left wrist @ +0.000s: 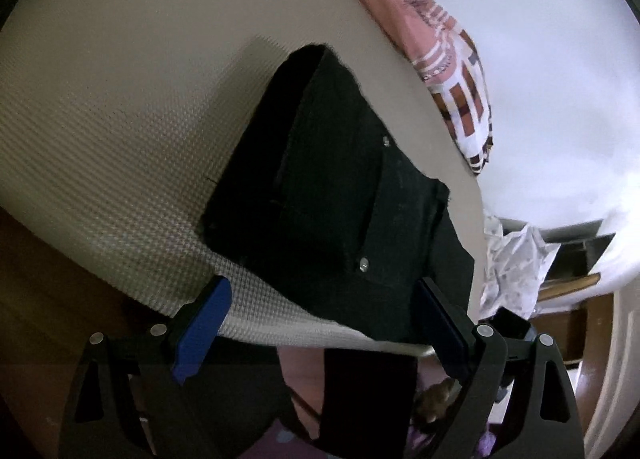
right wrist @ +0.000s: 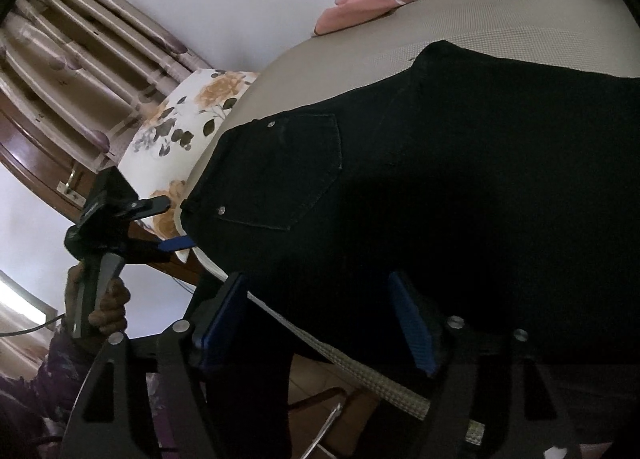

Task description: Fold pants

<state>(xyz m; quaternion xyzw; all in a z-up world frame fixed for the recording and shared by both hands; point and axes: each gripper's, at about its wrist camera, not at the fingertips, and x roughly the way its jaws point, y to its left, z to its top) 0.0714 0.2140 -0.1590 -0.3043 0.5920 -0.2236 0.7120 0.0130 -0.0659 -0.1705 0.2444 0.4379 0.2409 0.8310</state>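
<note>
Nearest my lens, at six o'clock, my left gripper (left wrist: 320, 323) stands spread wide with nothing clamped, over the bed's (left wrist: 100, 107) edge. My right gripper (right wrist: 320, 319) also gapes, pads apart and free of cloth. Beyond, toward twelve, the black pants (left wrist: 332, 187) lie folded on the bed; farther, at one o'clock, a patterned pillow (left wrist: 452, 71).

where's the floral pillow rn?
Right wrist view, left of centre: the floral pillow lies at the mattress edge beside the black pants' waistband, next to the left gripper.
</note>
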